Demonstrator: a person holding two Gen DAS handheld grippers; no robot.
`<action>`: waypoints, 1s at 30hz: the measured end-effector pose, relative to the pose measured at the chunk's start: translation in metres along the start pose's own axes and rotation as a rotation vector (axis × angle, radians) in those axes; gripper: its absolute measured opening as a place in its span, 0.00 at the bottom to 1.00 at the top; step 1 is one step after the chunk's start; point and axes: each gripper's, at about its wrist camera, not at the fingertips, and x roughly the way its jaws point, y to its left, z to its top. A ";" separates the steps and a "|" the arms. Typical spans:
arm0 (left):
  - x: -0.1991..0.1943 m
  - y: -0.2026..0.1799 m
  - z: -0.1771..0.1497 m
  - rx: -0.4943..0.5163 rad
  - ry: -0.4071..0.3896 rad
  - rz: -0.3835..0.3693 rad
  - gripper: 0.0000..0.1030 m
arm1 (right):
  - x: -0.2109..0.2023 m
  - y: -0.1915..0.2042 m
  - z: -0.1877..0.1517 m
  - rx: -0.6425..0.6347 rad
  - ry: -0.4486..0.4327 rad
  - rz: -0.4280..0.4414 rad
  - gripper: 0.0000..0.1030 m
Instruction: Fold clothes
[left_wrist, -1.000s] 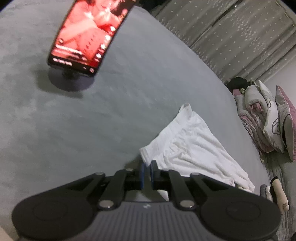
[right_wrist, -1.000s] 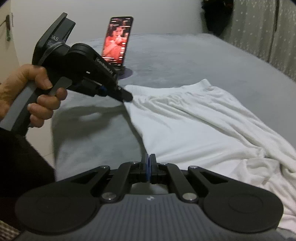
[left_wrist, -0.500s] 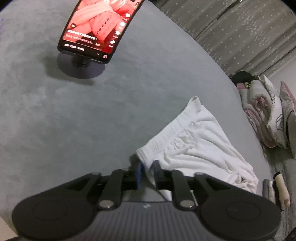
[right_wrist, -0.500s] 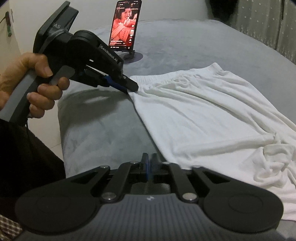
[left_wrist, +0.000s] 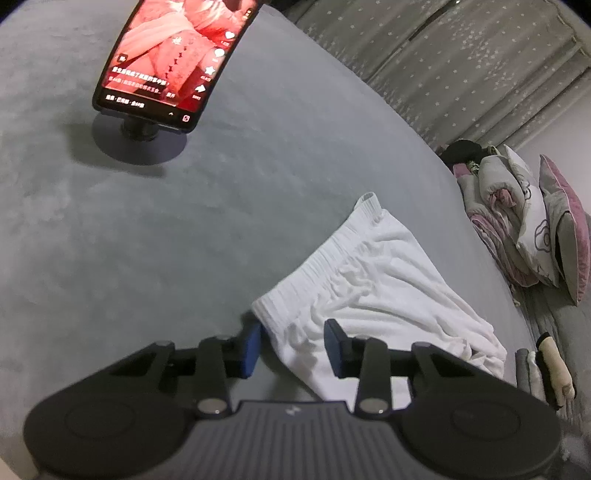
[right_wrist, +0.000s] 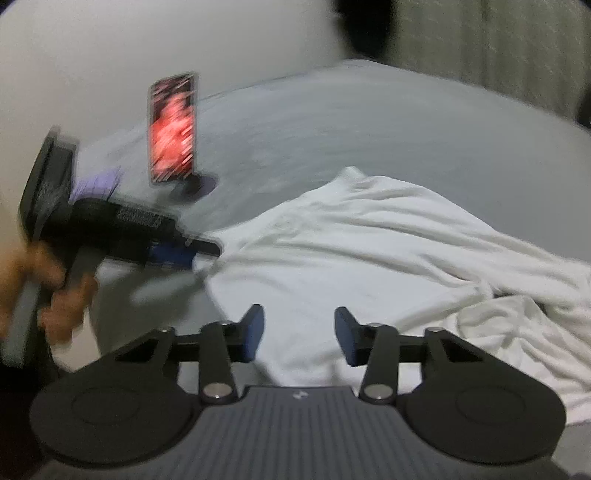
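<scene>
White shorts (left_wrist: 373, 291) with a gathered elastic waistband (left_wrist: 332, 247) lie spread and wrinkled on the grey bed (left_wrist: 184, 240); in the right wrist view the same garment (right_wrist: 369, 258) fills the middle and right of the bed, bunched toward the far right. The left tongs (left_wrist: 291, 345) have just been opening: their blue pads stand apart over the near waistband corner, the cloth lying between them unpinched. The right tongs (right_wrist: 299, 330) have likewise just been opening and stand spread above the shorts' near edge, gripping nothing. The person's left hand (right_wrist: 48, 295), blurred, holds the left tool's handle. Beyond the shorts a lit phone (left_wrist: 173, 62) stands on a round stand (left_wrist: 138, 142). Folded bedding and pillows (left_wrist: 524, 221) are piled at the bed's far end beside curtains (left_wrist: 461, 62).
</scene>
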 end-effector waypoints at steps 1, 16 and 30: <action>0.000 -0.001 0.000 0.017 -0.006 0.000 0.36 | 0.002 -0.004 0.005 0.027 0.001 -0.004 0.41; 0.003 0.003 0.001 0.053 -0.031 -0.031 0.26 | 0.090 -0.026 0.092 0.314 0.072 -0.079 0.41; 0.003 0.009 0.004 0.038 -0.010 -0.048 0.19 | 0.172 -0.020 0.129 0.322 0.156 -0.253 0.42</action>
